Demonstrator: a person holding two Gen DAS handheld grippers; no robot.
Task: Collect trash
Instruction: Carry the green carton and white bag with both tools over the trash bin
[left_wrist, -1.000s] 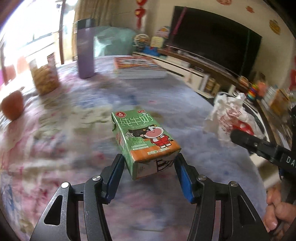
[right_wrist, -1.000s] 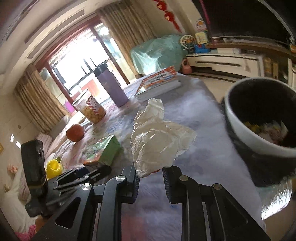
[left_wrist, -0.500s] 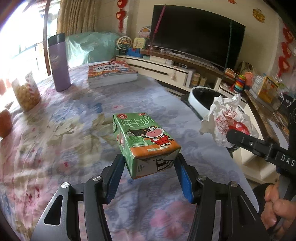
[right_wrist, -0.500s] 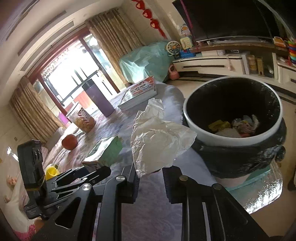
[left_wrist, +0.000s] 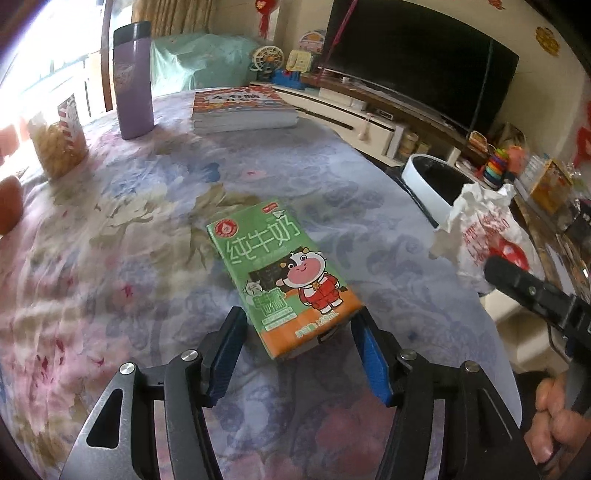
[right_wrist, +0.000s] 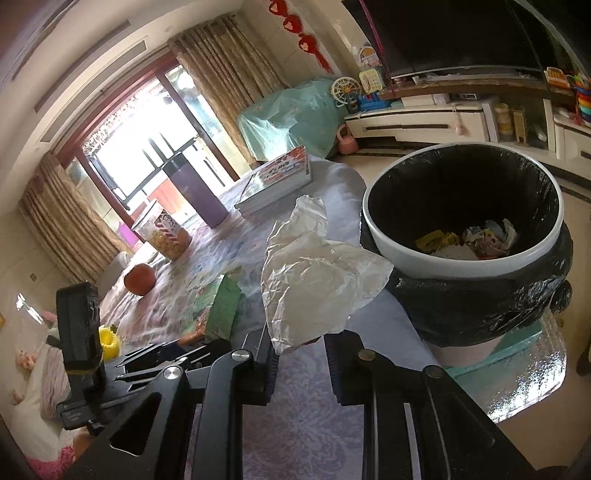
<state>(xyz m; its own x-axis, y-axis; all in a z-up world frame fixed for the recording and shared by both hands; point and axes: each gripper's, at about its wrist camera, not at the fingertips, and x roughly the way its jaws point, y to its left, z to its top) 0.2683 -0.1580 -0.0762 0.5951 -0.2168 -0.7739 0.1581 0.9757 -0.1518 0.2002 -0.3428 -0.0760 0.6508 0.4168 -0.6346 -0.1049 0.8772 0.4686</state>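
A green milk carton (left_wrist: 284, 277) lies flat on the flowered tablecloth (left_wrist: 147, 258). My left gripper (left_wrist: 298, 317) straddles the carton's near end; its jaws are opening and a gap shows beside the left blue pad. The carton (right_wrist: 223, 306) and the left gripper (right_wrist: 177, 350) also show in the right wrist view. My right gripper (right_wrist: 300, 338) is shut on a crumpled white plastic wrapper (right_wrist: 314, 280), held up near the table's edge beside the bin (right_wrist: 406, 254). The bin has a white rim and black liner, with some trash at its bottom.
A purple tumbler (left_wrist: 133, 81), a stack of books (left_wrist: 240, 110), a snack jar (left_wrist: 59, 140) and an orange fruit (right_wrist: 139, 279) stand on the far part of the table. The bin (left_wrist: 424, 177) sits off the table's right edge. A TV cabinet lines the wall.
The carton, held up between the left pads before, now rests on the cloth with the pads wider. The right gripper carried the wrapper closer to the bin.
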